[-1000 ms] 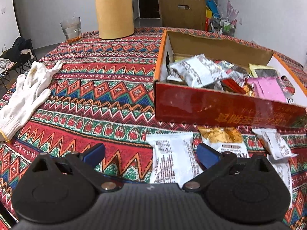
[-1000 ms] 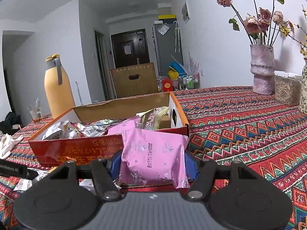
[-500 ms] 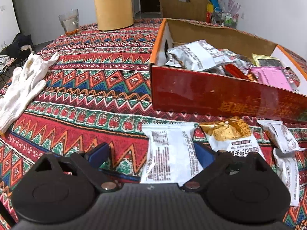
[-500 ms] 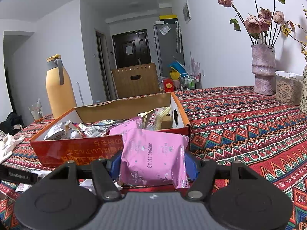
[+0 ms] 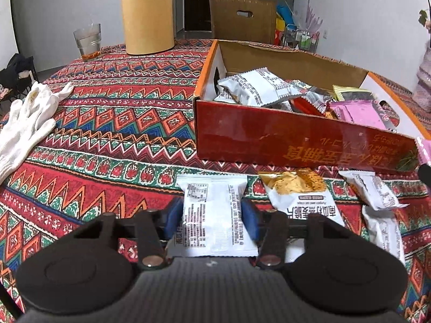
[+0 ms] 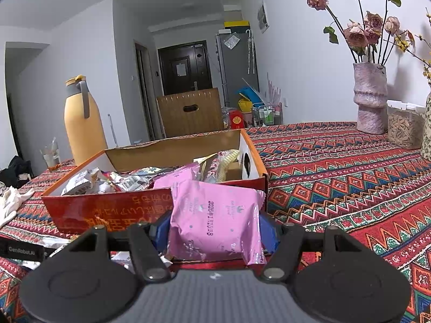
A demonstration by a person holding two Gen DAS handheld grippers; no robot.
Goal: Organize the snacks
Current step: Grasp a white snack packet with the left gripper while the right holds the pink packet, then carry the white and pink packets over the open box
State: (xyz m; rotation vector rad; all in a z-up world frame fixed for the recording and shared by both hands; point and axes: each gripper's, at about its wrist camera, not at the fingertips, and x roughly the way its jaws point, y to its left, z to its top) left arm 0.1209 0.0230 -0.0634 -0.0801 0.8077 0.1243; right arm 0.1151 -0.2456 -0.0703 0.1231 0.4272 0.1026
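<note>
My left gripper (image 5: 211,216) is shut on a white snack packet (image 5: 214,215) that lies on the tablecloth in front of the red cardboard box (image 5: 296,140). My right gripper (image 6: 215,228) is shut on a pink snack packet (image 6: 215,223) and holds it up just before the box (image 6: 107,210), near its right end. The box holds several packets, white, silver, red and pink. A packet with orange chips (image 5: 301,196) and two white packets (image 5: 373,188) lie on the cloth right of my left gripper.
White gloves (image 5: 27,118) lie at the left. A glass (image 5: 89,41) and a yellow jug (image 5: 148,13) stand at the back. A vase with roses (image 6: 370,97) and a clear container (image 6: 404,126) stand far right. A patterned cloth (image 6: 350,175) covers the table.
My left gripper moved forward over the white packet and closed its fingers on it. My right gripper has stayed shut on the pink packet, barely moving.
</note>
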